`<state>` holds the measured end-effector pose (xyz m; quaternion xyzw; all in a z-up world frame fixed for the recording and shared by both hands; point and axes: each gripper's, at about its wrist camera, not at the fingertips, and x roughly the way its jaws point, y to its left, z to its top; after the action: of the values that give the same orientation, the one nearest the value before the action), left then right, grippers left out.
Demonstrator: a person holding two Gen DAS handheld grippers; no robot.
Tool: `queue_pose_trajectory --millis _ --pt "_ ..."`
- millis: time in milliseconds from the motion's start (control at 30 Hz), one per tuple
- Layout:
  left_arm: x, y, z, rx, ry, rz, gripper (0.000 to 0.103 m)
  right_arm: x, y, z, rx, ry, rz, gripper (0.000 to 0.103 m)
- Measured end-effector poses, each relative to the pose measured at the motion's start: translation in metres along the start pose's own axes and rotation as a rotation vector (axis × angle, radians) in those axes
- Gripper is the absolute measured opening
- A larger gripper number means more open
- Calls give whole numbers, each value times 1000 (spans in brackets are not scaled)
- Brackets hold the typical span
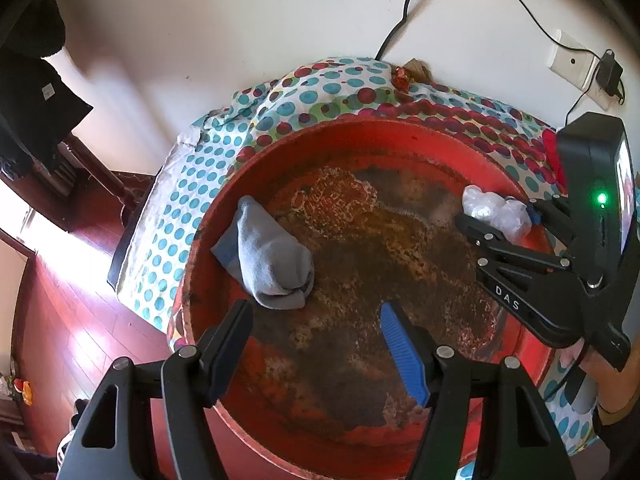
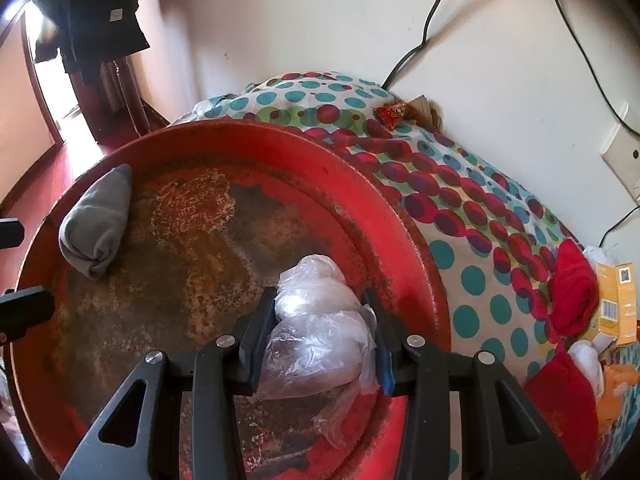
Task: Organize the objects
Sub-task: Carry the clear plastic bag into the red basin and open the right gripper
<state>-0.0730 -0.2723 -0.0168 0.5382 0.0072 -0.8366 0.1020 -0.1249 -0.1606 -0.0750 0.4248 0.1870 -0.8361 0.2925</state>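
Note:
A round red tray (image 1: 400,136) with a worn, rusty floor rests on a dotted cloth. A rolled grey sock (image 1: 268,256) lies at the tray's left side, also visible as the grey sock (image 2: 96,228) in the right wrist view. My left gripper (image 1: 316,320) hovers open over the tray's near part, holding nothing, just below the sock. My right gripper (image 2: 320,312) is shut on a crumpled clear plastic bag (image 2: 320,328) above the tray's right side; from the left wrist view the bag (image 1: 496,210) and right gripper (image 1: 496,220) show near the tray's right rim (image 2: 400,216).
The dotted cloth (image 2: 472,264) covers the surface under the tray. A red cloth (image 2: 572,288), a yellow box (image 2: 618,300) and white items lie at the right. A small red packet (image 2: 390,114) sits by the wall. Black cables (image 1: 404,12) hang near a socket (image 1: 572,62). Red wooden floor (image 1: 68,320) lies left.

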Motion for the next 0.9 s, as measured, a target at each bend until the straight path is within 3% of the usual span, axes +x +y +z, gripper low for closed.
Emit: queue_pose_trajectory --millis 200,267,300,633,900 --pt "2 -1 -1 -2 8 1 68 -1 2 2 -8 -18 -2 52" --pt "3 -2 -1 -3 15 -3 68 -4 3 3 -10 -31 -3 66" --pt "4 -2 -1 -3 17 -2 68 -7 3 3 -11 -42 -2 68" --pt "0 -11 -2 8 13 -9 68 -47 -11 -11 43 -112 16 70" --pt "-6 -34 -4 66 0 -16 69 -92 -57 -52 138 -149 -28 71"
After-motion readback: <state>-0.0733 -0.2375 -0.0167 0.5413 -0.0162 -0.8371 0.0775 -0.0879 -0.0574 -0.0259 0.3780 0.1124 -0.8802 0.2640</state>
